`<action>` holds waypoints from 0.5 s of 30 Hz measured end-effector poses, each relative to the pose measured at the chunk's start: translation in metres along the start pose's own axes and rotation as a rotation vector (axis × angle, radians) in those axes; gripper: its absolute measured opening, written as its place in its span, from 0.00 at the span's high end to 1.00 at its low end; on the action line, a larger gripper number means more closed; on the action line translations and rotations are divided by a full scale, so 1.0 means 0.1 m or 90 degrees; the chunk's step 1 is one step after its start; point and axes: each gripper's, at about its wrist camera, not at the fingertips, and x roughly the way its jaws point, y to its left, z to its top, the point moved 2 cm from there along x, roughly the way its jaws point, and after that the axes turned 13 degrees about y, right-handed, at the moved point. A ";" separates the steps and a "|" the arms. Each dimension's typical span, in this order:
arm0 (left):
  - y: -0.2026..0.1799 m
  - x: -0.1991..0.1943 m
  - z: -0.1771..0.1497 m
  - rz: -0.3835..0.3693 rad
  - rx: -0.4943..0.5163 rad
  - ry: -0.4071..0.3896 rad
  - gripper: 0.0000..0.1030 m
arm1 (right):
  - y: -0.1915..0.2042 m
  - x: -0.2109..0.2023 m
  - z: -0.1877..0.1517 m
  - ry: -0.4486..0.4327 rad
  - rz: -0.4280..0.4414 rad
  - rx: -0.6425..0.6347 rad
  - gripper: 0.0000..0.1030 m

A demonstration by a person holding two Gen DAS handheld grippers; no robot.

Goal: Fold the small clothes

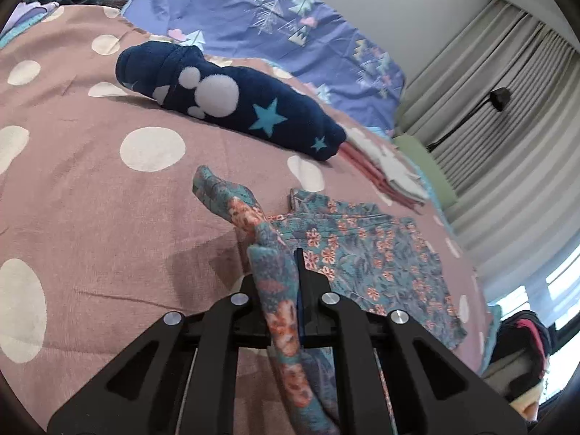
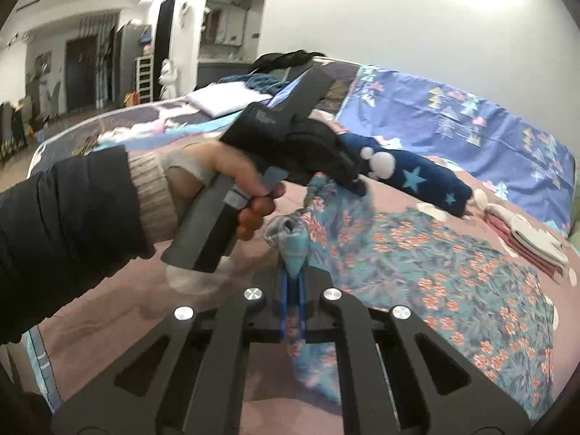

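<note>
While most of the floral garment [image 1: 366, 253] lies flat on the polka-dot bedspread [image 1: 108, 217], its long axis running away from the cameras toward the folded navy fleece [image 1: 232, 101], one edge is lifted. The left gripper [image 1: 286, 272] has its jaws pinching a bunched strip of it; the right gripper [image 2: 293, 272] has its jaws clamped on another teal fold. The cloth is teal with orange flowers.
</note>
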 end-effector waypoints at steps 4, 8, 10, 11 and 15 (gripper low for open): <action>-0.16 0.01 0.02 0.029 0.011 -0.001 0.93 | -0.26 -0.08 -0.01 0.001 0.016 0.046 0.96; -0.30 0.00 0.06 0.044 0.011 -0.006 0.93 | -0.39 -0.18 -0.04 -0.007 0.022 0.068 0.96; -0.38 0.00 0.09 0.050 0.015 -0.007 0.93 | -0.43 -0.21 -0.06 -0.010 0.027 0.075 0.96; -0.43 0.00 0.11 0.052 0.018 -0.008 0.93 | -0.47 -0.24 -0.07 -0.013 0.030 0.083 0.96; -0.63 0.03 0.15 0.063 0.031 -0.011 0.93 | -0.60 -0.33 -0.10 -0.025 0.037 0.108 0.96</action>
